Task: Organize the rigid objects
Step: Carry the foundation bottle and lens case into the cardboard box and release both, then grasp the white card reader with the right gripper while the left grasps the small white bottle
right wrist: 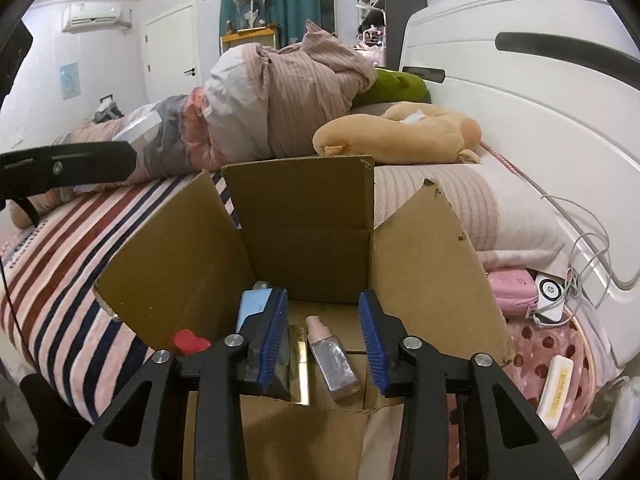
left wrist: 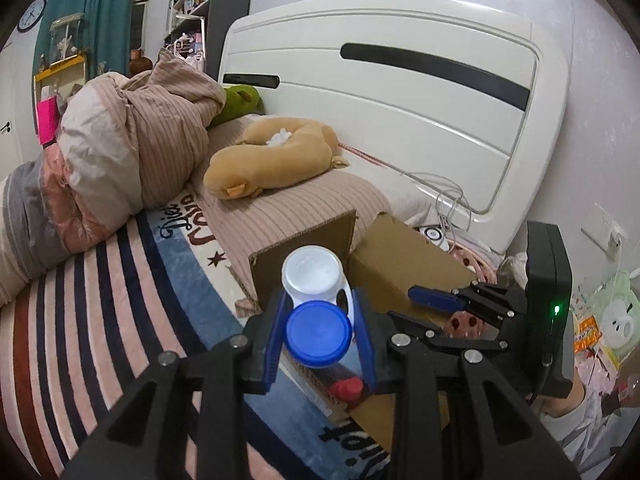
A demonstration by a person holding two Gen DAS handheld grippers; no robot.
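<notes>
In the left wrist view my left gripper [left wrist: 320,336] is shut on a white container [left wrist: 312,276] with a round blue lid [left wrist: 320,334], which hangs above the near edge of an open cardboard box [left wrist: 400,256]. My right gripper [left wrist: 440,308] shows to its right, over the same box. In the right wrist view the right gripper [right wrist: 324,336] is open above the box [right wrist: 304,248]. On the box floor below lie a clear bottle with a pink cap [right wrist: 332,356], a gold tube [right wrist: 300,360], a light blue item [right wrist: 252,308] and a red cap [right wrist: 190,340].
The box stands on a striped blanket [right wrist: 80,248] on a bed. A rolled quilt [right wrist: 280,100] and a tan plush toy [right wrist: 400,132] lie behind it, before a white headboard [right wrist: 540,120]. A pink dotted basket [right wrist: 552,344] with a cream case sits right, near cables.
</notes>
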